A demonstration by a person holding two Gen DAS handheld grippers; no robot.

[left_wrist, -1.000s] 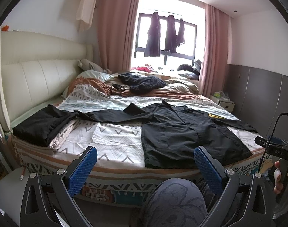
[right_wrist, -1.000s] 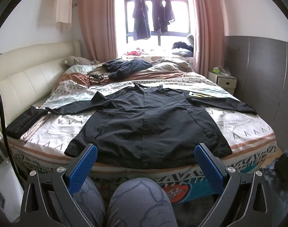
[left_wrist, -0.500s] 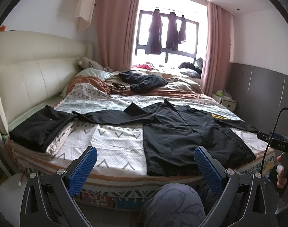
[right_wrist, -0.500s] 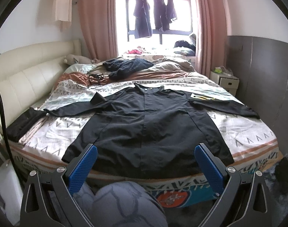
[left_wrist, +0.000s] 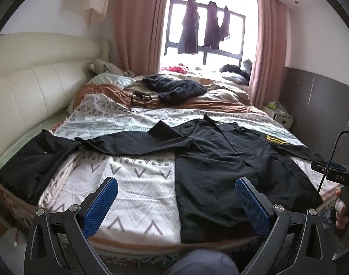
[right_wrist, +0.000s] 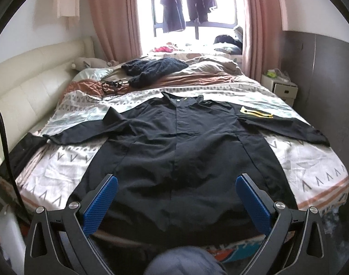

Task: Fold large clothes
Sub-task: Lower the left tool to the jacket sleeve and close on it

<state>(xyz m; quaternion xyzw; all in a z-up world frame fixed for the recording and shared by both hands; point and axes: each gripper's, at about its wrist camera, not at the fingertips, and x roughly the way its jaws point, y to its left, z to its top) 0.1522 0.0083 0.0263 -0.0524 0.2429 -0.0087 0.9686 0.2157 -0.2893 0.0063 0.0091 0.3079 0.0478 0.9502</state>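
A large black coat (right_wrist: 181, 151) lies flat, front up, on the patterned bed (right_wrist: 311, 174), sleeves spread to both sides. In the left wrist view the coat (left_wrist: 231, 171) fills the right half of the bed, its left sleeve (left_wrist: 128, 144) reaching toward a second black garment (left_wrist: 34, 160) at the bed's left edge. My left gripper (left_wrist: 176, 202) is open above the bedsheet just left of the coat's hem. Over the hem's middle, my right gripper (right_wrist: 177, 202) is open with nothing between its fingers. A yellow patch (right_wrist: 255, 112) marks the right sleeve.
A dark knitted garment (right_wrist: 153, 67) and tangled cables (right_wrist: 112, 84) lie on the crumpled duvet beyond the coat. A padded headboard (left_wrist: 25, 91) runs along the left. A nightstand (right_wrist: 280, 87) stands at the right. The person's knee (left_wrist: 201, 263) is below the bed edge.
Both grippers have moved forward and up toward the bed, so the coat now appears closer and larger. Both stay open. The knee has dropped lower in both views.
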